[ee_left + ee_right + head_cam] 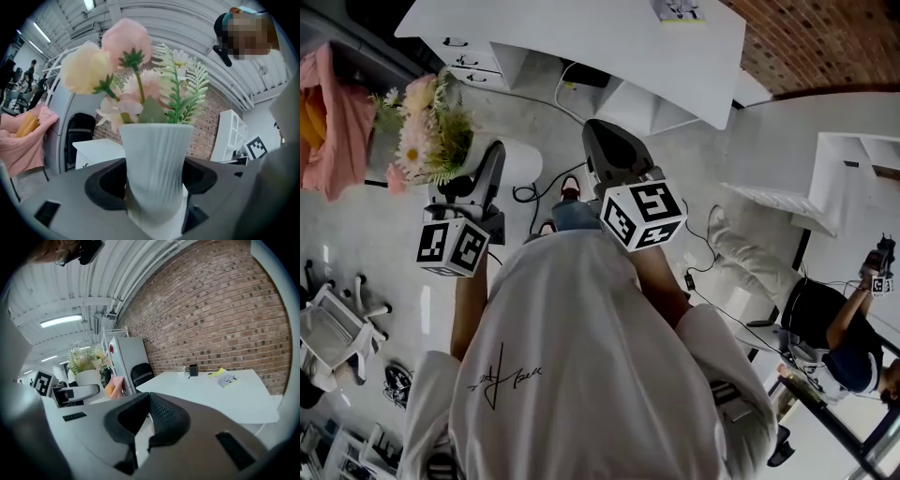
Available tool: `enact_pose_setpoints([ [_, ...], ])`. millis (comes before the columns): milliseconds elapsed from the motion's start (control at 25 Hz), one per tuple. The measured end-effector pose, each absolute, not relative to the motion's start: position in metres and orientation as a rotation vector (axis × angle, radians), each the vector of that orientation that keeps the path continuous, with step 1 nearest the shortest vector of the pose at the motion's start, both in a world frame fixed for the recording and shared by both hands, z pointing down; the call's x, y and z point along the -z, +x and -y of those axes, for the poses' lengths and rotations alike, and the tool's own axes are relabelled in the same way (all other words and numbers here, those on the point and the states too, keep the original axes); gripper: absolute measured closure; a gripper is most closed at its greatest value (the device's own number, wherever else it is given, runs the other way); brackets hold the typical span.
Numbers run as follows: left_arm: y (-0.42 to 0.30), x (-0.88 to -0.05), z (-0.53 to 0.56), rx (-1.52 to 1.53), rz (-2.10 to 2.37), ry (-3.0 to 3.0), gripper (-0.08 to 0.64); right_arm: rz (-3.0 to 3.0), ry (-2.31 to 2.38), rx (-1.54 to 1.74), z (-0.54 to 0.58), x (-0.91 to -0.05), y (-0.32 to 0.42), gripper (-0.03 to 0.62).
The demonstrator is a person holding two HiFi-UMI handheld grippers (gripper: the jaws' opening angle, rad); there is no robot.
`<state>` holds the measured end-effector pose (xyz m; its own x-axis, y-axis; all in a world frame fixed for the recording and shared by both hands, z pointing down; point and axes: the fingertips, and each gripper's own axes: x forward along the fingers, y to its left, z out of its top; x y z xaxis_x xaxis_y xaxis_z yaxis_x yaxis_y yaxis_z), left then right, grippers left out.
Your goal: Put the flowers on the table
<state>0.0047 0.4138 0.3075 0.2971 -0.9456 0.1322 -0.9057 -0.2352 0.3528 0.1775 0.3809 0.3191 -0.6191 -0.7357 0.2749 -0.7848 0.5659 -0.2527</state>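
Note:
My left gripper point(154, 180) is shut on a white ribbed vase point(157, 161) that holds pink and cream flowers point(131, 65) with green fern sprigs. In the head view the flowers point(422, 127) lean out to the left of the left gripper point(492, 161), above the floor. The right gripper point(605, 139) is shut with nothing in it, and its jaws point(149, 414) point toward the white table point(211, 397). That table point(581, 42) lies ahead at the top of the head view. From the right gripper view the vase point(87, 377) shows at the left.
A yellow booklet point(225, 377) and a small black box point(193, 370) sit on the table. A pink cloth point(333, 122) hangs on a chair at the left. Cables point(530, 192) trail over the floor. Another person point(839, 328) and white shelving point(853, 178) are at the right.

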Motion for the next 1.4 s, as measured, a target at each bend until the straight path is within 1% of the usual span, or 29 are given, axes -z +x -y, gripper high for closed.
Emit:
enact_pose_setpoints([
  [400,0.027,-0.302,-0.355,0.191,1.777,2.168,0.218,2.696,1.208,-0.547,-0.321,-0.327,0.202,0.568],
  [800,0.053,-0.3,-0.333,0.174,1.846,2.138,0.218,2.746,1.113,-0.508,-0.305,-0.33,0.217,0.568],
  [1000,0.055,-0.3,-0.33,0.112,1.871,2.141,0.218,2.764,1.084,-0.52,-0.301,-0.332,0.216,0.568],
  [1400,0.041,-0.305,-0.297,0.087,1.891,2.145,0.218,2.757,1.08,-0.503,-0.263,-0.337,0.203,0.568],
])
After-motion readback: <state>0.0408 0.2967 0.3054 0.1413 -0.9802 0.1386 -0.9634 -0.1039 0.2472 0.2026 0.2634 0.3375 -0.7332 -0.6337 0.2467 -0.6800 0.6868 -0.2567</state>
